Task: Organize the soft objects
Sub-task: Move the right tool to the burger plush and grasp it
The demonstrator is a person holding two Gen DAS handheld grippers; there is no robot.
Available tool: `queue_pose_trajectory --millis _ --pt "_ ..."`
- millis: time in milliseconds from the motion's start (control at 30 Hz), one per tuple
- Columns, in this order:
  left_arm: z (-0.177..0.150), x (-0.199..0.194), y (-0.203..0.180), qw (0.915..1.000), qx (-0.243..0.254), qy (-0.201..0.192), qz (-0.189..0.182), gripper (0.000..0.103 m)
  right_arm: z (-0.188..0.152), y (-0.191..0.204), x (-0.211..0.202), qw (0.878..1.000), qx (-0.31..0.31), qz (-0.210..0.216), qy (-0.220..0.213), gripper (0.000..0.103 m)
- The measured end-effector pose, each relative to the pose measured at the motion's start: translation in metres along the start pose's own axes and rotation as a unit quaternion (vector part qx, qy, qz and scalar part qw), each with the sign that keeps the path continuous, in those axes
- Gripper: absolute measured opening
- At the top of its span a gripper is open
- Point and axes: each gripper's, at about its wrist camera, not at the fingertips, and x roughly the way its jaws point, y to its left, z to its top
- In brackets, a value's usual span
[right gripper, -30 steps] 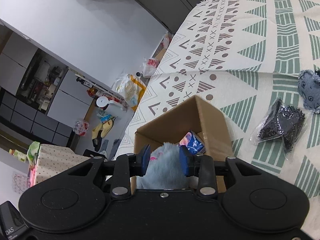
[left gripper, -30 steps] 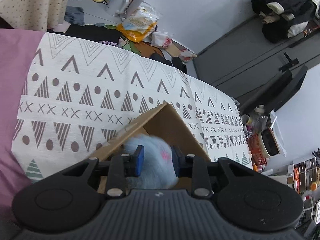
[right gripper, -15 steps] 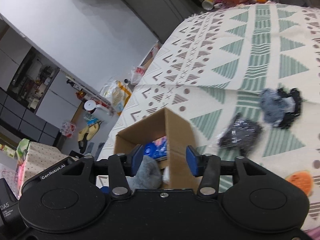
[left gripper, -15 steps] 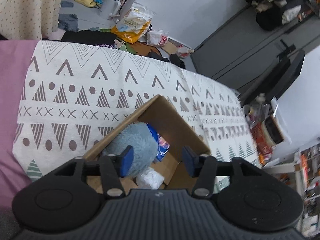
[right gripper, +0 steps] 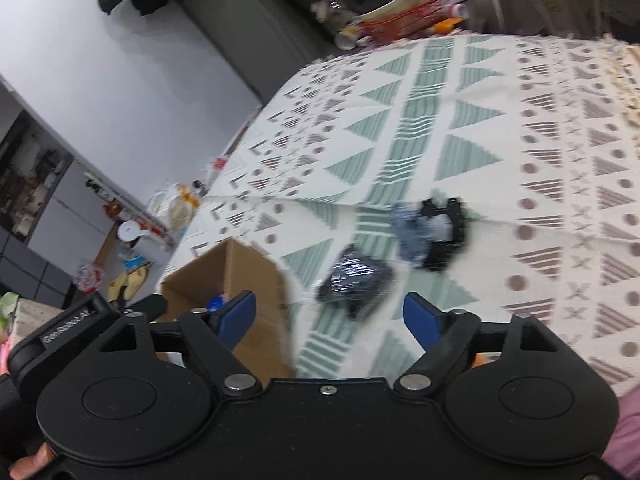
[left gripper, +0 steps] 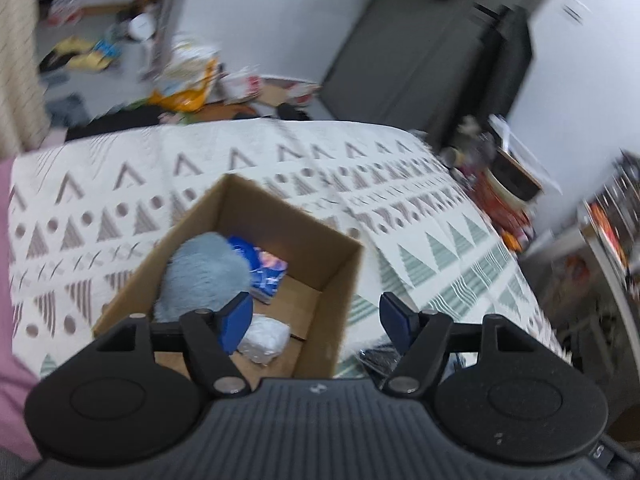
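Both grippers, left (left gripper: 316, 316) and right (right gripper: 330, 316), just opened, empty; I left blue plush (left gripper: 204, 270) in box (left gripper: 340, 280); next, dark packet (right gripper: 354, 278) mid-bedspread (right gripper: 480, 128).

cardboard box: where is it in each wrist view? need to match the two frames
Left wrist: cardboard box at lower centre, open top, fluffy blue toy inside.
Right wrist: cardboard box at lower left, partly behind the left finger.
Shared landmark: the patterned bedspread that the box sits on.

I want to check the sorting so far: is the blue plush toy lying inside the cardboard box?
Yes, in the left wrist view the blue plush toy lies inside the box, next to a white bundle.
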Motion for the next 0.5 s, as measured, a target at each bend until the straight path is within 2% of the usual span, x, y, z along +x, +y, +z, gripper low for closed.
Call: queue_pose_trajectory --millis 133,200,500 --pt "-0.011 0.003 -0.016 0.9995 0.030 0.008 -0.011 0.070 0.000 -0.019 -0.007 1.000 0.007 -0.017 0.000 0.084" --pt "-0.017 0.005 -0.023 0.9988 0.045 0.014 -0.015 0.070 0.000 -0.026 -0.009 1.000 0.007 -0.026 0.001 0.090" --pt "-0.043 0.004 -0.058 0.9898 0.136 0.009 -0.039 0.071 -0.006 -0.048 -0.013 0.999 -0.001 -0.046 0.019 0.093"
